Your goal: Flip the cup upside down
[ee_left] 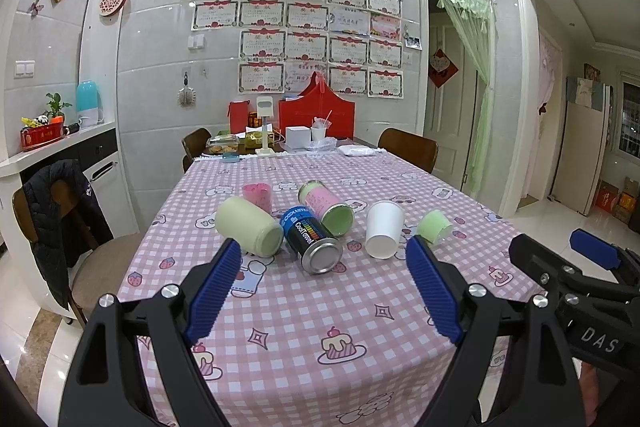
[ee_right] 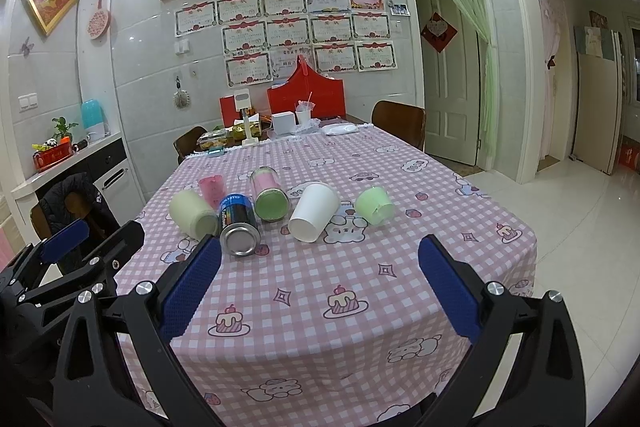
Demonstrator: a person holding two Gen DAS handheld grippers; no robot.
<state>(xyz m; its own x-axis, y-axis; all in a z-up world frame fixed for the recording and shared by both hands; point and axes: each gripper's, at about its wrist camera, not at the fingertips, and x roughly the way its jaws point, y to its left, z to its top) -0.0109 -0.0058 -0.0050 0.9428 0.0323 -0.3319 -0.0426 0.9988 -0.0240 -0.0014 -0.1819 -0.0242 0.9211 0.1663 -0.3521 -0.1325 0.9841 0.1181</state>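
Desk (ee_left: 400,307) w/ pink-and-white checked cloth fills the middle of both views; chairs (ee_left: 408,147) at its sides and a jacket (ee_left: 60,219) hung on the chair at left. Far end of desk holds a red box (ee_left: 316,115) and assorted clutter, too small to sort.

Left gripper (ee_left: 324,267) hangs over the near edge of the desk, jaws wide apart, nothing btwn them. Right gripper (ee_right: 320,263) likewise over the near edge, jaws spread wide, empty. Each shows at the edge of the other's view, side by side.

Row of containers lies across mid-desk, all well ahead of both grippers:
- pale green jar (ee_left: 249,227), on its side, leftmost.
- dark can (ee_left: 312,241), blue label, on its side, metal end toward cam, touching or just beside the jar.
- pink-and-green tube (ee_left: 326,207), on its side, green end toward cam, just behind the can.
- white cup (ee_left: 384,229), lying on its side, closed bottom toward cam, right of the can; in right wrist view it sits roughly centre, ahead of the gap btwn the jaws (ee_right: 314,211).
- small green cup (ee_left: 434,225), tipped on its side, rightmost, near the white cup.
- pink cup (ee_left: 257,195), upright, behind the jar.
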